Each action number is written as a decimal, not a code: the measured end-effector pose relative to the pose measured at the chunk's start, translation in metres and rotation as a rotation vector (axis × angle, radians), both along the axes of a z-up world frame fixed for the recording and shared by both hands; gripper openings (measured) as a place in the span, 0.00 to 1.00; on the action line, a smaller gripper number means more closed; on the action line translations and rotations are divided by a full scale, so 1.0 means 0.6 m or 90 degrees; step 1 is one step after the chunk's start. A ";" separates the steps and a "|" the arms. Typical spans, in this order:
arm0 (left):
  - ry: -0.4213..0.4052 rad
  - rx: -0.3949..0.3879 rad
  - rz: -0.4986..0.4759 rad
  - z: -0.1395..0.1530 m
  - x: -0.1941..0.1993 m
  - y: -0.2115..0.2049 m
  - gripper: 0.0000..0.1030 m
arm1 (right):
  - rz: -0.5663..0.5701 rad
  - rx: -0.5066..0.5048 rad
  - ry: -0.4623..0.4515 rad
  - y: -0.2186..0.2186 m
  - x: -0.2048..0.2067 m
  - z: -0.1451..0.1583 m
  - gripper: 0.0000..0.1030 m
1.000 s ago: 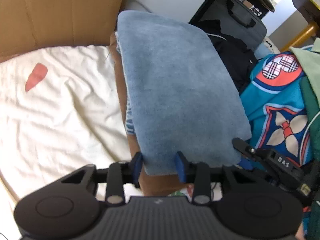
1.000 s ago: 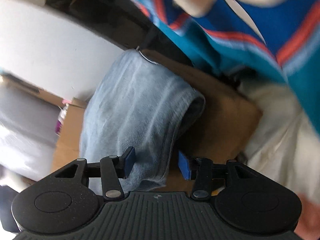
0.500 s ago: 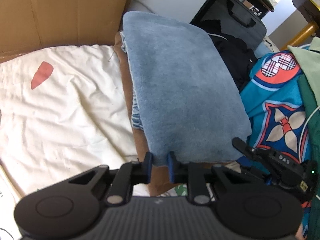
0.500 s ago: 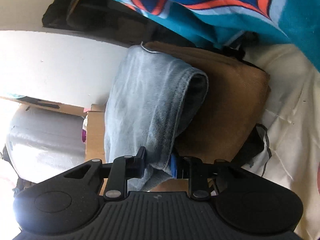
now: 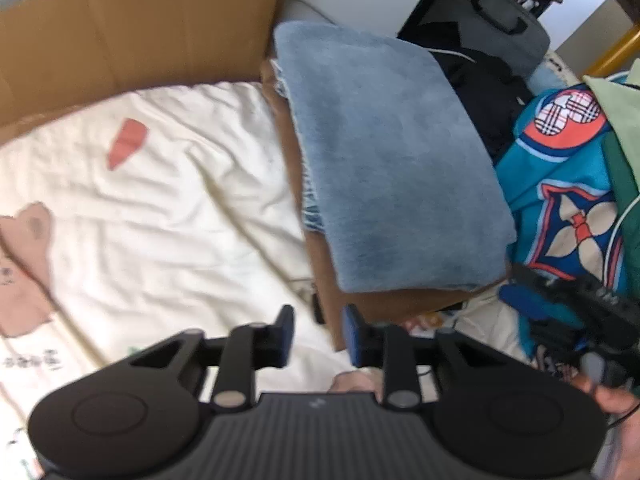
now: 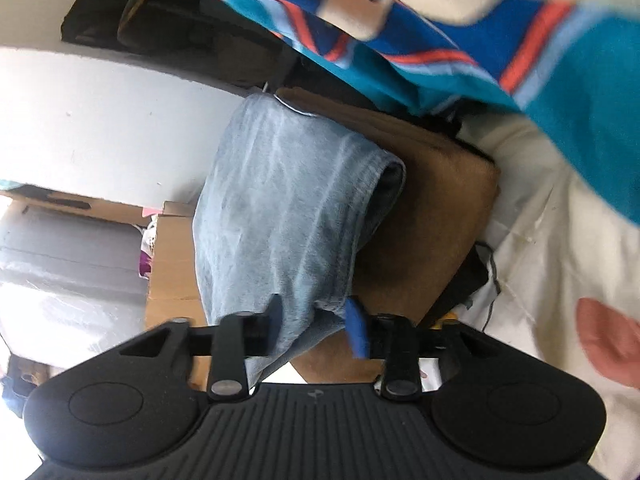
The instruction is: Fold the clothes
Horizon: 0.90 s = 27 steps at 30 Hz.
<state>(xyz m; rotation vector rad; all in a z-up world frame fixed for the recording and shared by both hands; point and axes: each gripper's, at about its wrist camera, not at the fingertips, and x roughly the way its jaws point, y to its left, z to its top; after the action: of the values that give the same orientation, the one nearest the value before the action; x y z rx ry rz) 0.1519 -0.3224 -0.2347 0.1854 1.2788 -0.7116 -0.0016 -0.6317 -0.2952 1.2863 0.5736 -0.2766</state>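
Up close in the left wrist view, the left hand-held gripper [image 5: 317,332] had just opened, its jaws released and empty, short of the folded jeans [image 5: 394,160] lying on a brown garment [image 5: 384,306] on the bed sheet [image 5: 180,216]. From the right wrist view, the right hand-held gripper [image 6: 316,326] had just opened too, released, the jeans' [image 6: 280,216] corner loose between its jaws.

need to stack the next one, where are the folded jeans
In the left wrist view the folded jeans lie right of centre on a brown garment.

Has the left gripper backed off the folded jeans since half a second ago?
Yes. The left gripper has pulled back off the near edge of the folded jeans on the brown garment; its jaws have just been opening, with nothing between them.
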 end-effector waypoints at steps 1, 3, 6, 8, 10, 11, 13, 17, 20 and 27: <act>-0.004 0.006 0.002 0.012 -0.001 0.005 0.36 | 0.004 -0.009 0.006 0.001 0.001 0.011 0.51; -0.014 0.012 0.010 0.036 -0.002 0.013 0.51 | 0.019 -0.024 0.013 0.005 -0.001 0.034 0.59; -0.043 0.023 0.021 0.078 -0.009 0.024 0.75 | 0.043 -0.048 0.027 0.019 0.009 0.067 0.75; -0.055 0.028 0.038 0.103 -0.011 0.033 0.89 | 0.057 -0.067 0.044 0.032 0.017 0.089 0.84; -0.051 0.025 0.056 0.125 -0.013 0.042 0.92 | 0.069 -0.104 0.075 0.047 0.025 0.115 0.86; -0.047 0.025 0.058 0.133 -0.015 0.046 0.92 | 0.075 -0.131 0.096 0.056 0.029 0.131 0.89; -0.042 0.028 0.061 0.152 -0.020 0.055 0.94 | 0.098 -0.155 0.110 0.068 0.039 0.157 0.94; -0.060 0.044 0.074 0.191 -0.031 0.075 0.97 | 0.119 -0.191 0.127 0.078 0.047 0.199 0.97; -0.077 0.046 0.081 0.227 -0.039 0.091 0.97 | 0.119 -0.221 0.135 0.081 0.046 0.229 0.98; -0.115 0.043 0.107 0.321 -0.059 0.138 0.99 | 0.145 -0.262 0.178 0.090 0.038 0.300 0.99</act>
<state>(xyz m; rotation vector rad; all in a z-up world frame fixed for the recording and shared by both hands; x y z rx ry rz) 0.1166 -0.2399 -0.0419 0.1905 1.1315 -0.4971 0.0212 -0.5775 -0.1151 0.7814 0.8447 -0.3661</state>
